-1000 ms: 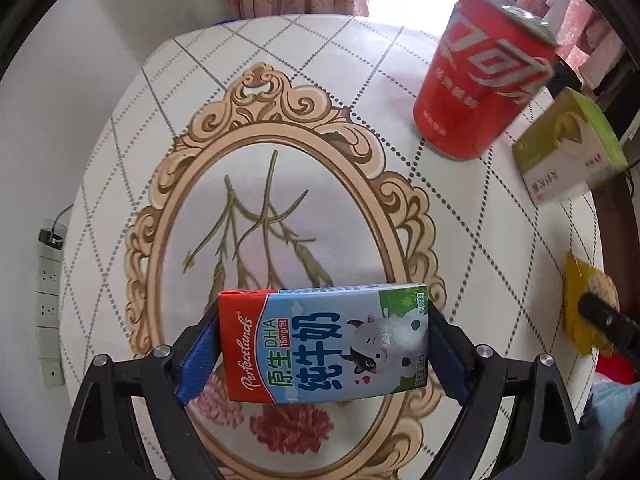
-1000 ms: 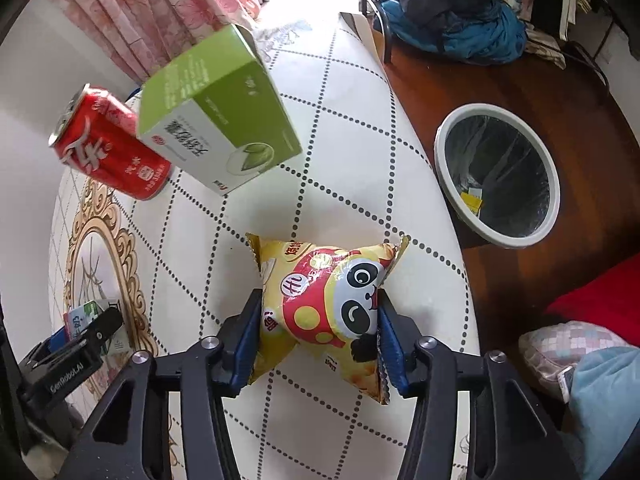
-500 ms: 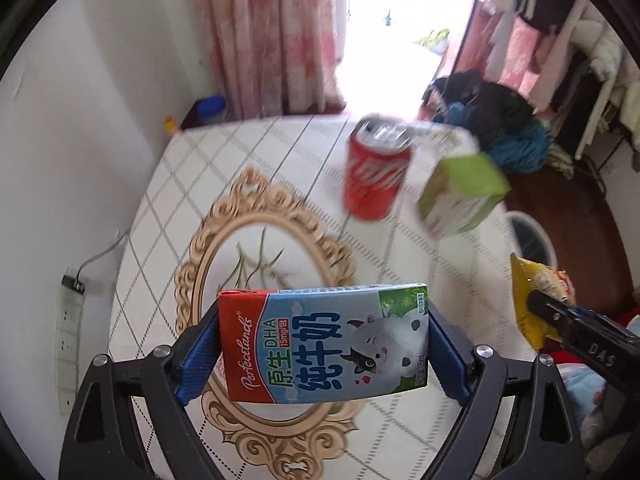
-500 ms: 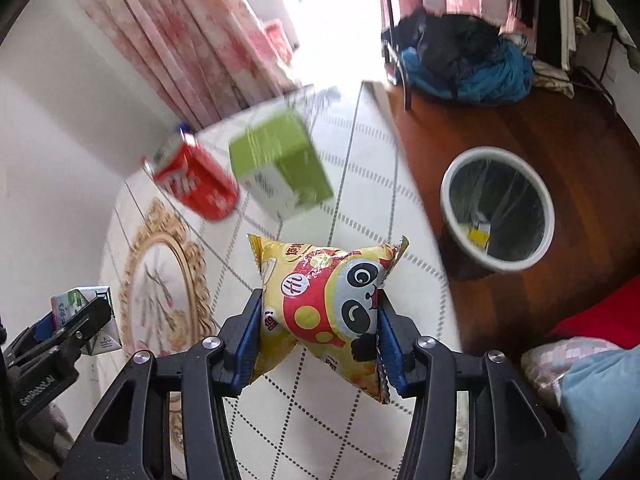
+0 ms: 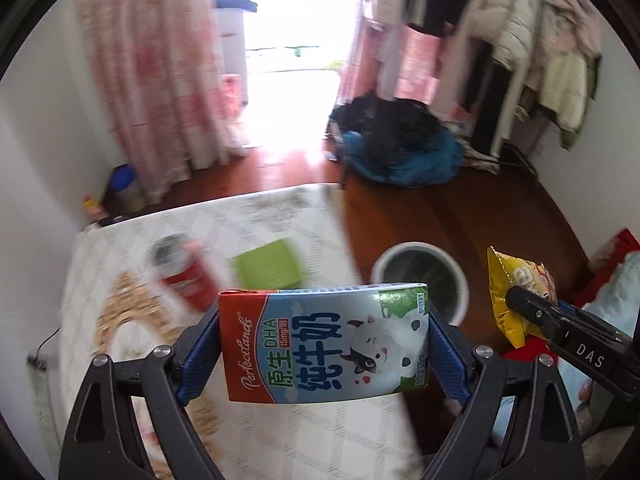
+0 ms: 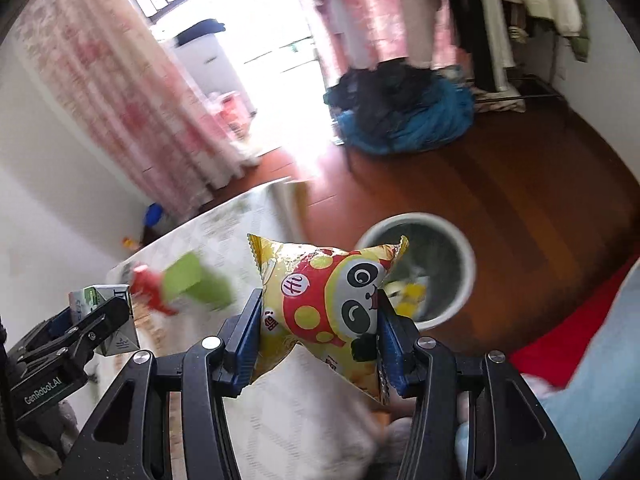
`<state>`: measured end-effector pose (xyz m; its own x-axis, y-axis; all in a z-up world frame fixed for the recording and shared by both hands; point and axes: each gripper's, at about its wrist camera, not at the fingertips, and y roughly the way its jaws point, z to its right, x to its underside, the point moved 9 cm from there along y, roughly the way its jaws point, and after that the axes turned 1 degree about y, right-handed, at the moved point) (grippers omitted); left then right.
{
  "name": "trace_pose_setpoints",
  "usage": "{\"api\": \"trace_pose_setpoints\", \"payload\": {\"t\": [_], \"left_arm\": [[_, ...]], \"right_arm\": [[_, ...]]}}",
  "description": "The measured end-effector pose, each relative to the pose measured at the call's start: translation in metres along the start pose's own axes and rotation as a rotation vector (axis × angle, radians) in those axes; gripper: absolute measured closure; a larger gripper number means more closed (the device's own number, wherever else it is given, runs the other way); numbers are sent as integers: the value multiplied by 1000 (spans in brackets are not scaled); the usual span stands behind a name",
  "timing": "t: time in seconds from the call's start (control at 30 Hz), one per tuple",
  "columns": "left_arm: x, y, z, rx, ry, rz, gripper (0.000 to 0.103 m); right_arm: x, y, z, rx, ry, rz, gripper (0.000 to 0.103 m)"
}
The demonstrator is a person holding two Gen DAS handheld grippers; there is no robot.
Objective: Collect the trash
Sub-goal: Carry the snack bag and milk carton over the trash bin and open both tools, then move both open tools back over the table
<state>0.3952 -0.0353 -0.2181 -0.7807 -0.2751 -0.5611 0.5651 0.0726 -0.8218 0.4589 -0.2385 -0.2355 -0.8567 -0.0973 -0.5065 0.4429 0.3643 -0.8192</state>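
Cardboard first: a blue-and-red milk carton [image 5: 324, 344] sits clamped crosswise in the left gripper [image 5: 324, 346], lifted clear of the white patterned table [image 5: 280, 432]. The right gripper [image 6: 318, 320] pinches a yellow panda-print snack bag [image 6: 324, 300], also in the air. A round white trash bin [image 6: 464, 252] stands on the wooden floor, at about two o'clock from the bag in the right wrist view. Nothing held has gone in yet, I'd say. A red soda can [image 5: 186, 276] and a green box [image 5: 268, 266] remain on the table at roughly eleven o'clock from the carton, so half the clearing looks undone.
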Motion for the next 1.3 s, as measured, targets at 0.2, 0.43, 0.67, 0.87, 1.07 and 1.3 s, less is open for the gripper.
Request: {"api": "trace_pose_setpoints", "payload": {"t": [0.2,0.43,0.67,0.87,1.07,1.3], "left_arm": [[-23,82,80,150,27,-122,13],[-31,185,143,237,41,-298,12],[-32,251,156,230,16,-411,12],[-26,270,145,215,-30,-447,5],[-26,265,131,183,-49,-423,0],[-13,239,118,62,14,-348,0]], "right_arm": [[-30,40,106,117,63,-54,49],[-37,110,178,144,124,-147,49],[-34,184,205,148,150,-216,49],[-26,225,213,134,165,-260,44],[-22,240,217,99,206,-274,0],[-18,222,207,173,136,-256,0]]}}
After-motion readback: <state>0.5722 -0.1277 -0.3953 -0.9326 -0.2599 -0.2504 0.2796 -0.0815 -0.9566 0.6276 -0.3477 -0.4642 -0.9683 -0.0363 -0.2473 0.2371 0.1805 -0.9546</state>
